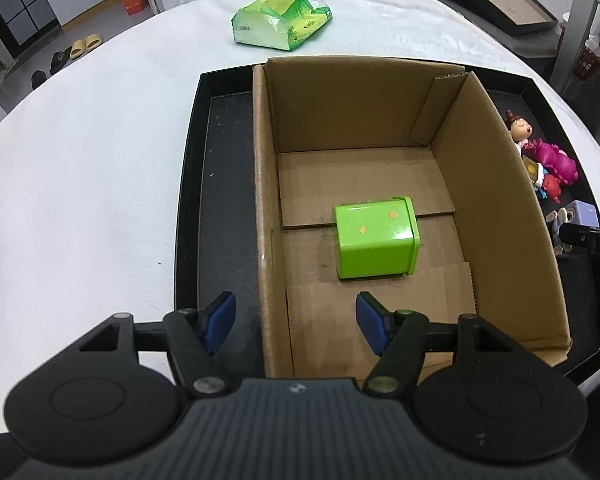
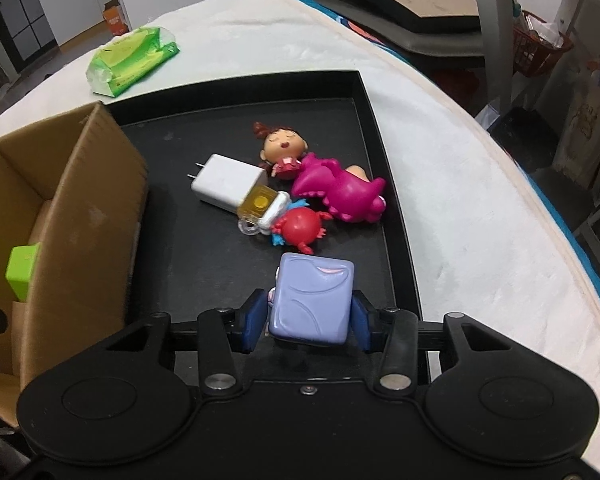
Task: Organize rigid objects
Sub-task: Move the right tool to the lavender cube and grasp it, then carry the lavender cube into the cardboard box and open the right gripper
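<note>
A cardboard box point(image 1: 496, 184) stands in a black tray point(image 1: 220, 208); a green cube-shaped container point(image 1: 374, 240) lies on its floor. My left gripper point(image 1: 296, 320) is open and empty, straddling the box's near left wall. My right gripper point(image 2: 310, 320) is shut on a lavender cube toy point(image 2: 312, 300) just above the tray floor point(image 2: 204, 264). Beyond it lie a red crab toy point(image 2: 300, 232), a yellow keychain charm point(image 2: 262, 206), a white charger point(image 2: 228, 184), a magenta dinosaur point(image 2: 340, 192) and a sleeping doll figure point(image 2: 280, 146). The box point(image 2: 72, 216) is to the left.
A green plastic packet point(image 1: 284, 16) lies on the white cloth beyond the tray; it also shows in the right wrist view point(image 2: 132, 58). The table's edge curves away on the right, with furniture and a red basket point(image 2: 540, 46) past it.
</note>
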Available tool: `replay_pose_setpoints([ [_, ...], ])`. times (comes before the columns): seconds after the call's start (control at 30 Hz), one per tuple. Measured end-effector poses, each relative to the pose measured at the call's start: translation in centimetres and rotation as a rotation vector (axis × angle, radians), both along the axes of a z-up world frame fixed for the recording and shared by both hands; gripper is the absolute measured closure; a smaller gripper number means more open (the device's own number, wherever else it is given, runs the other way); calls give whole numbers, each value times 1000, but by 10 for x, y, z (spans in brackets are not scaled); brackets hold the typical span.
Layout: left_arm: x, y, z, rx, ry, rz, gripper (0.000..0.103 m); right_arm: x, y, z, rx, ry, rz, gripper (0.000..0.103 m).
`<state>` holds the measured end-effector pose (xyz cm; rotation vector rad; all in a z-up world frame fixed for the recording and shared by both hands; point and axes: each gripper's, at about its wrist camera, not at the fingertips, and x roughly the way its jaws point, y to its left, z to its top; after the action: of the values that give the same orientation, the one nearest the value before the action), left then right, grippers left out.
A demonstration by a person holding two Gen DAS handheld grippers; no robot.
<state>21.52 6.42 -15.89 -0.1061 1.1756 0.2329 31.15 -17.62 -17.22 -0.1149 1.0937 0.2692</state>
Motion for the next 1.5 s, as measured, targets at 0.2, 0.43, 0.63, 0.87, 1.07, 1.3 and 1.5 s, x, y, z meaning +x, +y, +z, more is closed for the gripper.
replay_pose_setpoints([
  [0.2,-4,5,2,-17,-24,10,38,-3,7,19,1,-33,-6,60],
  [0.43,-9,11,6,-36,-49,25,38,-7,24,47,2,-83,10,60],
  [0.63,-14,14,10,-40,-89,23,39,-9,44,72,18,-114,32,60],
  [0.87,-16,19,10,-80,-113,19,43,-12,71,94,26,-154,66,60],
  [1.07,-16,26,4,-126,-109,22,67,-14,98,106,27,-170,108,60],
  [1.3,-18,31,2,-161,-127,10,81,-20,131,110,21,-173,164,60],
  [1.5,-17,38,0,-198,-131,17,82,-24,158,110,32,-138,204,60],
])
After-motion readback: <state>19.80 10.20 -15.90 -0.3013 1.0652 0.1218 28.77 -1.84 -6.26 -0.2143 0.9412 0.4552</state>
